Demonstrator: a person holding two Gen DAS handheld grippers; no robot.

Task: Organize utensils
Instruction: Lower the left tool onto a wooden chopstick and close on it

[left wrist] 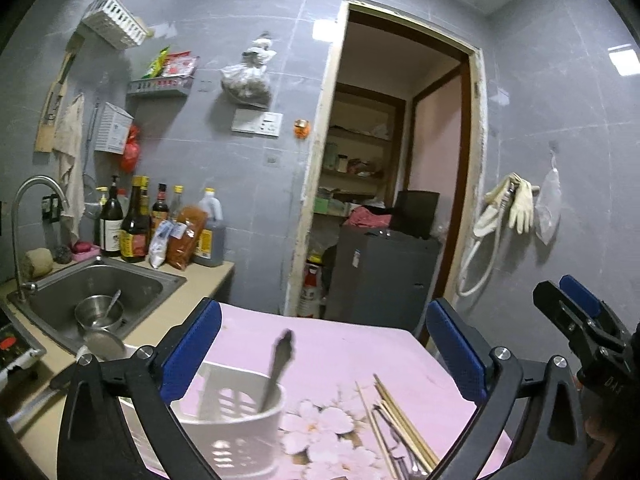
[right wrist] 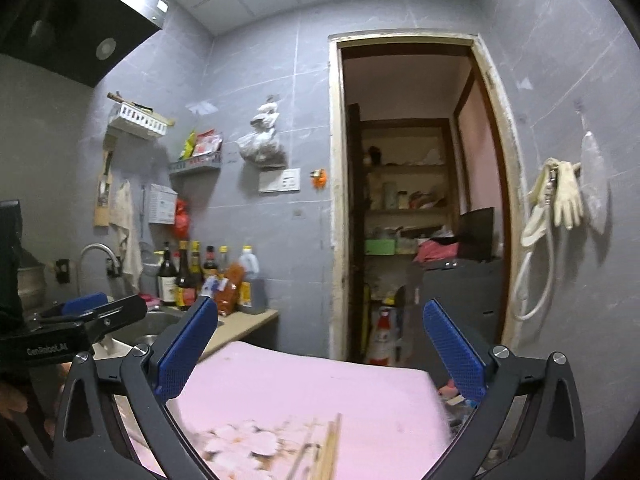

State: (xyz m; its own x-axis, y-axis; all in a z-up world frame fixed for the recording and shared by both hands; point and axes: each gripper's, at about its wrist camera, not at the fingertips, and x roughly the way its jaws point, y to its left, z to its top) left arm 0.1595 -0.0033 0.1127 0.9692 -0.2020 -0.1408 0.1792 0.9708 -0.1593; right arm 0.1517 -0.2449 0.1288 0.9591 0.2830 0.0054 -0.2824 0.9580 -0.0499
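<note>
White plastic holder (left wrist: 236, 420), wooden chopsticks (left wrist: 404, 424), matt pink cloth (left wrist: 360, 356).

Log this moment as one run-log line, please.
left gripper: open, empty | right gripper: open, empty | holder: one utensil | chopsticks: on table

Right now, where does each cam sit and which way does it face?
Left wrist: on the left gripper, open, looking over the white utensil holder and chopsticks toward the doorway; right gripper at the right edge.
Right wrist: on the right gripper, open, above the pink tablecloth; left gripper at left.
Shared: doorway, tablecloth, chopsticks.
</note>
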